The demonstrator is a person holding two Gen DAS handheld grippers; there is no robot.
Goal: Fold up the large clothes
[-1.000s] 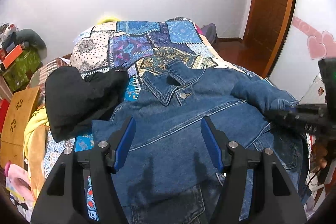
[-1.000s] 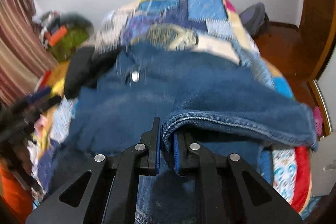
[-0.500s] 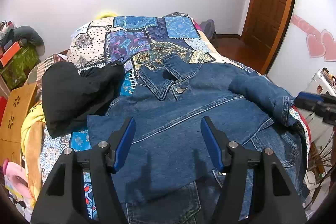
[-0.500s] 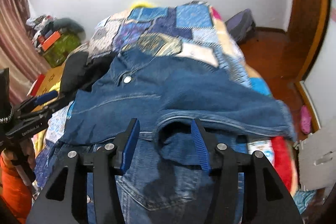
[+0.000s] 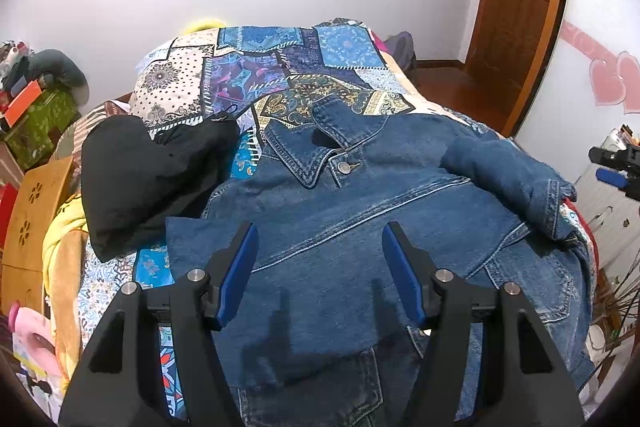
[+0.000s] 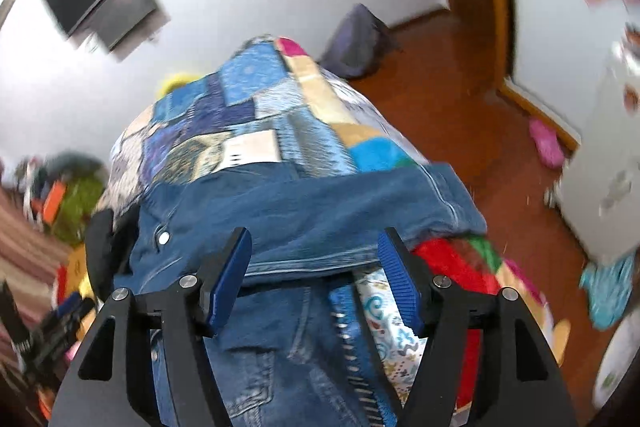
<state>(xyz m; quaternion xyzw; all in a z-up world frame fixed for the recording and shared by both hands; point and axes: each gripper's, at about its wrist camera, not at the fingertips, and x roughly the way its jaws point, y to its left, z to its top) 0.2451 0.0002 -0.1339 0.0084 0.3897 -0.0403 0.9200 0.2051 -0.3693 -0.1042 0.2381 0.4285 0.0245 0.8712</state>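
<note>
A blue denim jacket (image 5: 360, 227) lies front up on the patchwork bed, collar toward the wall. Its right sleeve (image 5: 508, 179) is folded across onto the chest. My left gripper (image 5: 320, 267) is open and empty, hovering above the jacket's lower front. My right gripper (image 6: 314, 271) is open and empty above the folded sleeve (image 6: 320, 215) at the bed's right side; the right wrist view is motion-blurred. The right gripper also shows at the far right of the left wrist view (image 5: 616, 167).
A black garment (image 5: 148, 179) lies on the bed left of the jacket. The patchwork quilt (image 5: 280, 75) covers the bed up to the wall. Boxes and clutter (image 5: 36, 115) stand at the left. Wooden floor (image 6: 460, 115), a door and a white cabinet (image 6: 608, 167) are at the right.
My right gripper opened and let go of the sleeve, which now rests across the jacket. It pulled back to the right. The left gripper stayed open and rose slightly.
</note>
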